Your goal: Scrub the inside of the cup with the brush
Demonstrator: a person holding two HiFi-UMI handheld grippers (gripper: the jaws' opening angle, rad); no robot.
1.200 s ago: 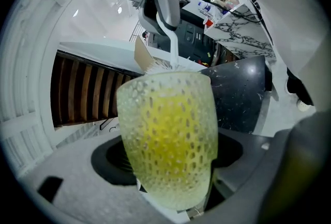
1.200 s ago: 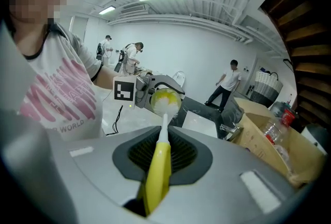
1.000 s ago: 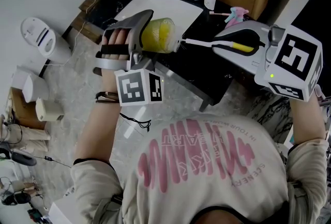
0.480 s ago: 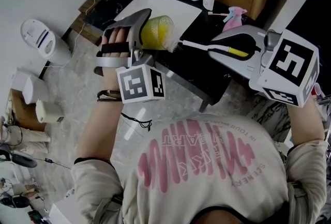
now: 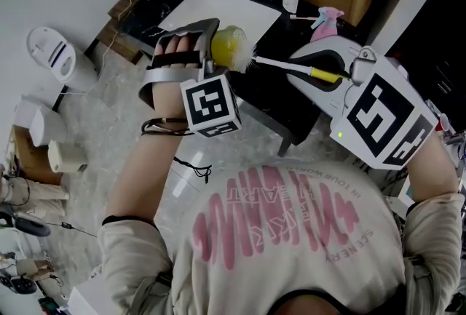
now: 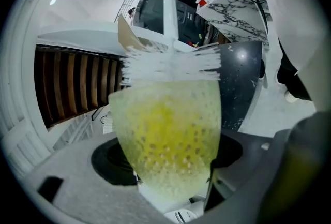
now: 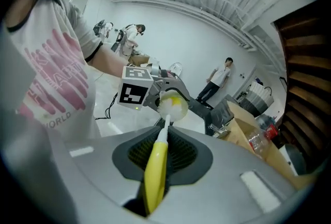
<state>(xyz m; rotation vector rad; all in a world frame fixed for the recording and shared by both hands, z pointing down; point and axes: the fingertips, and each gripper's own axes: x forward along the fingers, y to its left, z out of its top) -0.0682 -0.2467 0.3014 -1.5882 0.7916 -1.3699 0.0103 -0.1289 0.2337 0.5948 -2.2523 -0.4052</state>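
- Cup [image 5: 227, 46] is up in the air, carried by nothing but the tool that holds it, roughly above the near edge of the black counter [image 5: 277, 106].
- Nearest me, the right gripper [image 5: 306, 68] has its jaws pressed together on the yellow grip of the brush [image 5: 280, 64].
- The left gripper [image 5: 212, 48] is clamped on the yellow-tinted cup body, one jaw on each side, as its own view shows [image 6: 165, 145].
- I read the scrub as under way, not finished. The white bristles [image 6: 170, 65] splay across the rim, and in the right gripper view the head sits in the cup mouth [image 7: 173, 105].
- How deep the head reaches, or how clean the wall is, I cannot tell. By my reckoning the lower wall and bottom are left to do.
- The cup lies on its side, mouth towards my right, base towards my left.
- The brush's long axis runs nearly in line with it, from the right gripper to the mouth.
- Beyond both lies the white sink [image 5: 218, 4].
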